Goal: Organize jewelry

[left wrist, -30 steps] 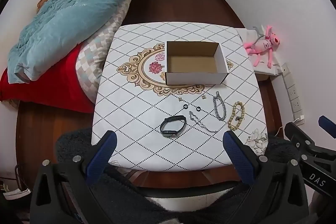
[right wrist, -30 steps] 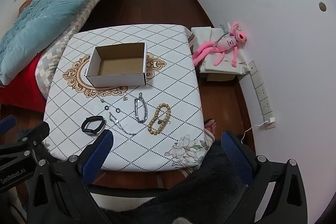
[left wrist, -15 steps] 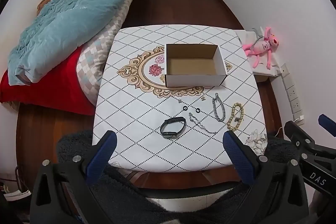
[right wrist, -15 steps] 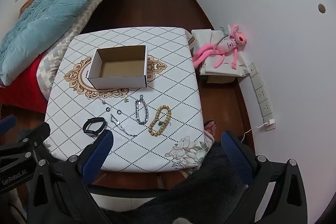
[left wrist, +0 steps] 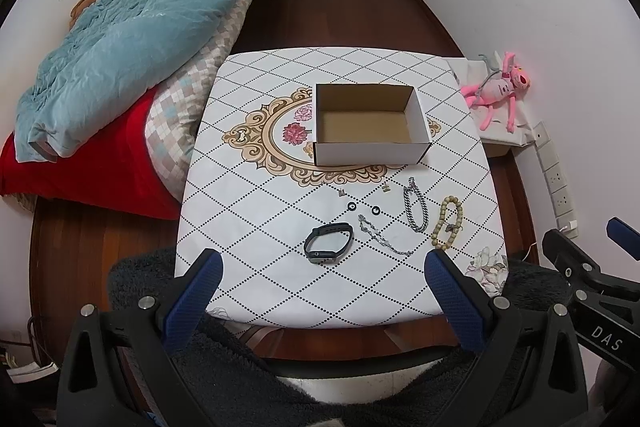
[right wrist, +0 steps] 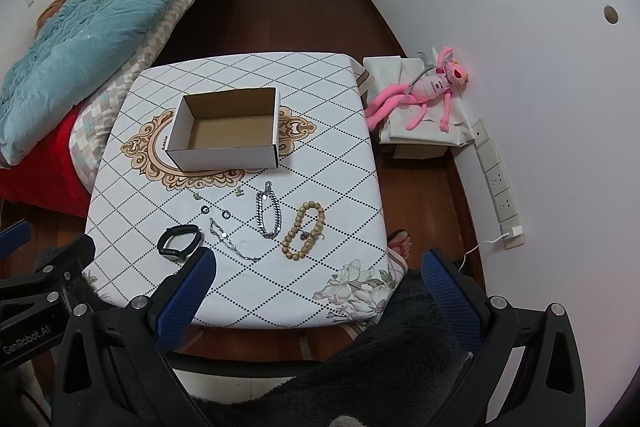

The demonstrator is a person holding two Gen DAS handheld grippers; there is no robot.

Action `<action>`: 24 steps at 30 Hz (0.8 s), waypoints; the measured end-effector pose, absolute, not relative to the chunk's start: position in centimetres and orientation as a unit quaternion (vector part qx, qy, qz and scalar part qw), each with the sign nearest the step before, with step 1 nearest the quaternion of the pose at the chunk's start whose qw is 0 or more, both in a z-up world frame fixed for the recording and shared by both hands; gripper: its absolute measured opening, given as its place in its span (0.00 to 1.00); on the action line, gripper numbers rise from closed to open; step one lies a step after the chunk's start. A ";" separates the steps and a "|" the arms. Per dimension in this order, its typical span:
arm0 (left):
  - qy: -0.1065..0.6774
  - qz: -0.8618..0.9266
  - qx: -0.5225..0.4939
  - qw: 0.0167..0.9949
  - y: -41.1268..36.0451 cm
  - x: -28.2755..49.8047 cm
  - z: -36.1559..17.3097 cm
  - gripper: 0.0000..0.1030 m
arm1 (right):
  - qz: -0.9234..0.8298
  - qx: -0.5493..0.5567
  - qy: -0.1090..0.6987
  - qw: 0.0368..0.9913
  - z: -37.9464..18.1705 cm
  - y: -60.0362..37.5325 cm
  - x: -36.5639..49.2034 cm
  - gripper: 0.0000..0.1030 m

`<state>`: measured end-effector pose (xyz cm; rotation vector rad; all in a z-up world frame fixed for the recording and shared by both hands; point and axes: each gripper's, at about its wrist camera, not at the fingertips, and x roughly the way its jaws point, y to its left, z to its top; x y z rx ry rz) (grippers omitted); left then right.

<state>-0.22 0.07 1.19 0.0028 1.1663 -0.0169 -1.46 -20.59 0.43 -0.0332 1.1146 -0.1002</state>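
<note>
An empty white cardboard box [left wrist: 370, 125] [right wrist: 226, 129] stands open on the patterned table [left wrist: 256, 211] [right wrist: 352, 155]. In front of it lie a black wristband [left wrist: 329, 237] [right wrist: 179, 242], a thin silver chain [left wrist: 382, 239] [right wrist: 231, 239], a thick silver chain bracelet [left wrist: 415, 203] [right wrist: 268, 211], a wooden bead bracelet [left wrist: 447, 223] [right wrist: 304, 235], two small dark rings [left wrist: 363, 209] [right wrist: 215, 211] and two small earrings [left wrist: 386, 188] [right wrist: 239, 192]. My left gripper [left wrist: 322, 297] and right gripper [right wrist: 318, 291] are both open and empty, held high above the table's near edge.
A bed with a blue quilt [left wrist: 120, 39] and red cover is left of the table. A pink plush toy [right wrist: 424, 91] lies on a low box to the right, by a wall with sockets [right wrist: 498, 183]. A dark fleece sleeve [right wrist: 360, 363] shows below.
Both grippers have risen and drawn back a little, so the table looks slightly smaller and lower. Nothing on the table has moved.
</note>
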 end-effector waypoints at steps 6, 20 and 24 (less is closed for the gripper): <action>0.550 -0.008 0.001 0.835 0.0 -0.2 1.2 1.00 | -0.047 -0.015 0.529 0.847 0.4 -20.7 -1.4 1.00; 0.550 -0.009 0.002 0.835 -0.3 0.0 1.5 1.00 | -0.049 -0.015 0.527 0.848 0.5 -20.7 -1.4 1.00; 0.548 -0.011 0.000 0.836 -0.3 -0.1 1.7 1.00 | -0.049 -0.015 0.528 0.848 0.6 -20.8 -1.4 1.00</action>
